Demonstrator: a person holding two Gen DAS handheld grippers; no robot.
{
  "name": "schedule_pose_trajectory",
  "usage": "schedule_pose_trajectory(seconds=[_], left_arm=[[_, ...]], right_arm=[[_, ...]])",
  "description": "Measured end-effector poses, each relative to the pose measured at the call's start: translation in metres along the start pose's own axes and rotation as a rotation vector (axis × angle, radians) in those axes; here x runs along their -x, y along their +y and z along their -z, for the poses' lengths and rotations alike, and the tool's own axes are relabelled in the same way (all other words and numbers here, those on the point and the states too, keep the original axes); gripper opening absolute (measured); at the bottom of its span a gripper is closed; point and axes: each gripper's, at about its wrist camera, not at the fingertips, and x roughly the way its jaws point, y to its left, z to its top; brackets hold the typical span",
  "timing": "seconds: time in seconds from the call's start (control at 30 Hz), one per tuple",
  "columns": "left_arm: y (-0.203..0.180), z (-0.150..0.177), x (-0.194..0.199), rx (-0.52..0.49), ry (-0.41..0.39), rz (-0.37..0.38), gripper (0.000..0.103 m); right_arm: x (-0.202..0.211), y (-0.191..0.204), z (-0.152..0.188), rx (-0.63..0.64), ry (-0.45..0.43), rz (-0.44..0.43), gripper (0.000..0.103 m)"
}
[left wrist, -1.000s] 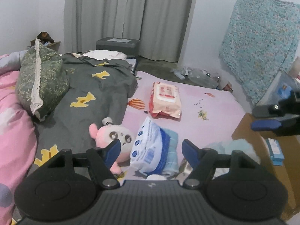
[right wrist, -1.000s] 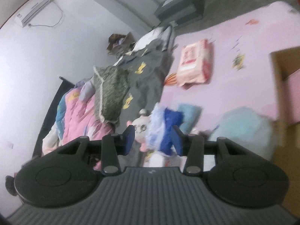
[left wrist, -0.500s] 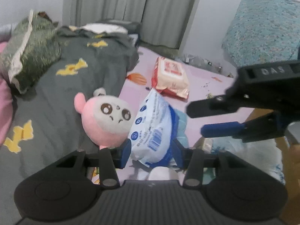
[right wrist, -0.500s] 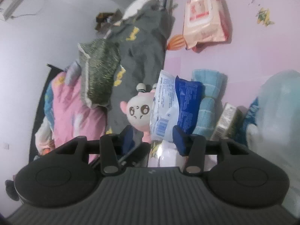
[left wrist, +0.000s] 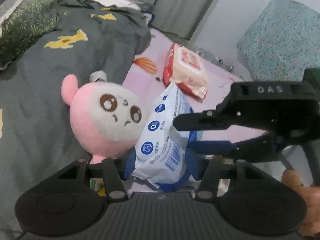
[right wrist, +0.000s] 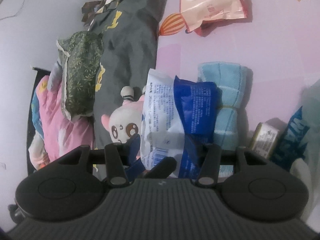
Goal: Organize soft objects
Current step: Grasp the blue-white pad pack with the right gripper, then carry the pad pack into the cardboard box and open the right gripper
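Nearest: my left gripper [left wrist: 160, 164]. Its jaws have just been opening and stand parted. The lower end of the white-and-blue soft pack [left wrist: 164, 132] sits between my fingers, one pad at each flank. I judge that they bracket the pack and do not yet squeeze it.

Next: my right gripper [right wrist: 162, 148]. Its jaws too have just been opening and are parted, with the same pack between them. In the left wrist view it reaches in from the right, across my left fingers. One of its fingers is on the pack's white face and the other is lower, at its blue side.

The relation that matters: the pack stands on end, and its long axis runs up and away from my left fingertips. My left hand holds the near, lower end, and my right straddles it further up, so both hands are already at the pack.

Just left of my left fingers, touching the pack: a pink-and-white plush [left wrist: 108, 120] on a grey blanket [left wrist: 60, 100].

Just right of my right fingers, behind the pack: a rolled blue towel [right wrist: 226, 100].

Farthest ahead: a pink wipes packet [left wrist: 186, 68], lying flat and well apart.
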Motion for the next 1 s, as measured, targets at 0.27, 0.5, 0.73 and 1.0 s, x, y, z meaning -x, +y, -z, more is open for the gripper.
schedule_pose_trajectory(seconds=[0.27,0.5,0.73,1.0], left_arm=[[-0.022,0.000,0.010,-0.071,-0.056,0.082,0.054],[-0.041,-0.004,0.008,-0.136,-0.066,0.128,0.053],[-0.066,-0.003,0.006,-0.215,-0.065,0.190,0.053],[-0.098,0.006,-0.007,-0.312,0.004,0.249,0.053]], right_arm=[[0.017,-0.023,-0.004,-0.064,-0.010,-0.032,0.053],[0.036,-0.043,-0.004,-0.124,-0.044,-0.057,0.054],[0.070,-0.047,-0.009,-0.100,-0.124,-0.039,0.054],[0.087,-0.041,-0.014,-0.003,-0.171,0.053,0.054]])
